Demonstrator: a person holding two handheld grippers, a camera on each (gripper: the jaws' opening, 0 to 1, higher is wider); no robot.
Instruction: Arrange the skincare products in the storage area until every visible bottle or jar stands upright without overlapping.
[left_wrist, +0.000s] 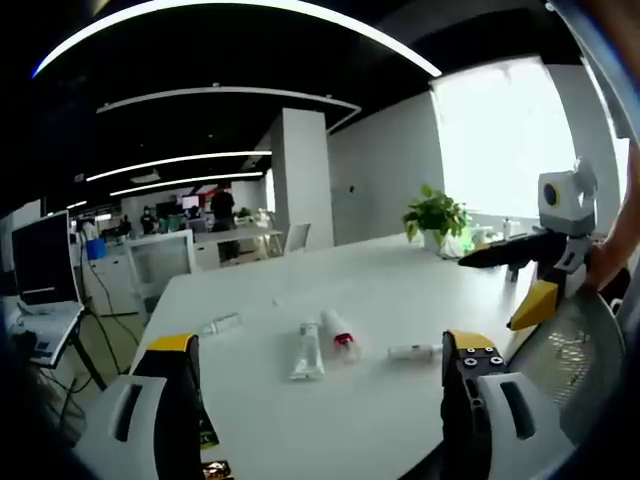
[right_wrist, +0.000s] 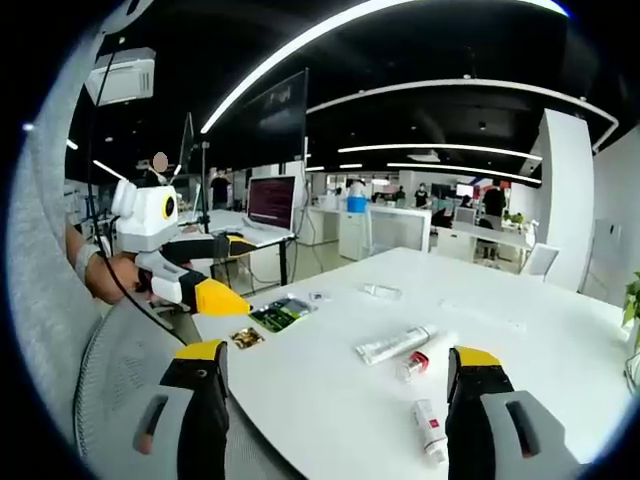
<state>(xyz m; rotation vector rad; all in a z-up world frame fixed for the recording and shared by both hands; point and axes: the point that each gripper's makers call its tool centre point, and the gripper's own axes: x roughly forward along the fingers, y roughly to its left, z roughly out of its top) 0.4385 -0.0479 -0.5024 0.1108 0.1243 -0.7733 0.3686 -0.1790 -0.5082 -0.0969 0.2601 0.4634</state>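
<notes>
1. In the left gripper view, the left gripper rises at 6 o'clock with its yellow-tipped jaws spread wide and nothing between them, held above the near edge of the white table.
2. In the right gripper view, the right gripper stands the same way at 6 o'clock: jaws wide apart, empty, over the table's near edge.
3. Just past the left gripper's jaws, three products lie flat on the table: a white tube at centre, a red-capped bottle just beside it toward 3 o'clock, and a small bottle farther toward 3 o'clock, near the right jaw.
4. A clear bottle lies apart from these toward 9 o'clock.
5. None of the four stands upright; none overlaps another.
6. A mesh chair back sits at 8 o'clock in the right gripper view, by the table edge.
7. Some cards lie on the table near its left corner in the right gripper view.
8. The right gripper shows in the left gripper view at 3 o'clock, held by a hand.
9. At the table's far end stands a potted plant, at 1 o'clock.
10. Beyond are desks with a monitor and people, too far to make out.
</notes>
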